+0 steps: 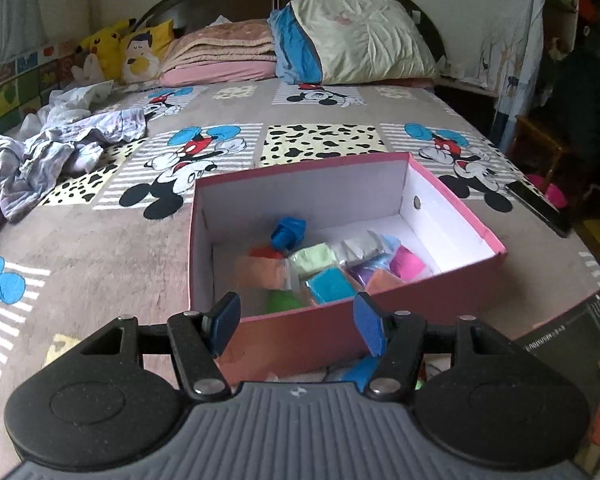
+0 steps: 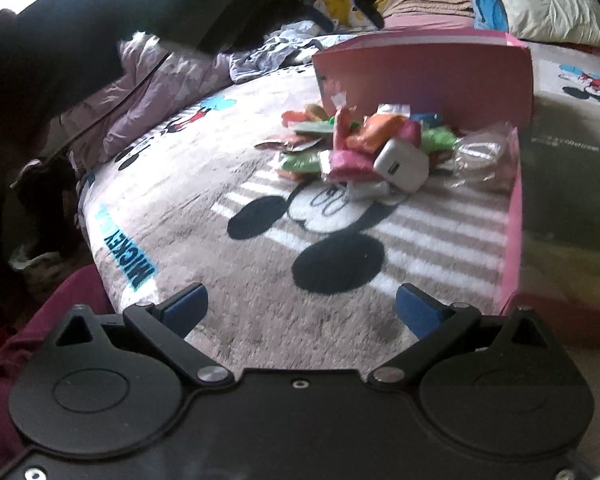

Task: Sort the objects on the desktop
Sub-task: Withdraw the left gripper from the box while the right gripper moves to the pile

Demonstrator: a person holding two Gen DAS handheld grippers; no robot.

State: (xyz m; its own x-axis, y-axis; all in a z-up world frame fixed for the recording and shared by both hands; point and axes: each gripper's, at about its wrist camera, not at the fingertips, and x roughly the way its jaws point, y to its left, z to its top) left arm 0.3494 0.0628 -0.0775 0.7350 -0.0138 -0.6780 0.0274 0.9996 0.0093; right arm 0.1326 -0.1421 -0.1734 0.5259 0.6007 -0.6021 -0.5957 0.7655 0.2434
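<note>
Against the pink cardboard box's outer wall on the plush cartoon-print bedspread, soft, light, slippery bagged clay packets and a rigid white charger cube, best pinched mid-body, are piled, others boxed, both left gripper and right gripper spread, empty.

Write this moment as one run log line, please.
left hand-held gripper: open, empty, facing pink box | right hand-held gripper: open, empty | pile of colored packets and white charger: on blanket beside box
</note>
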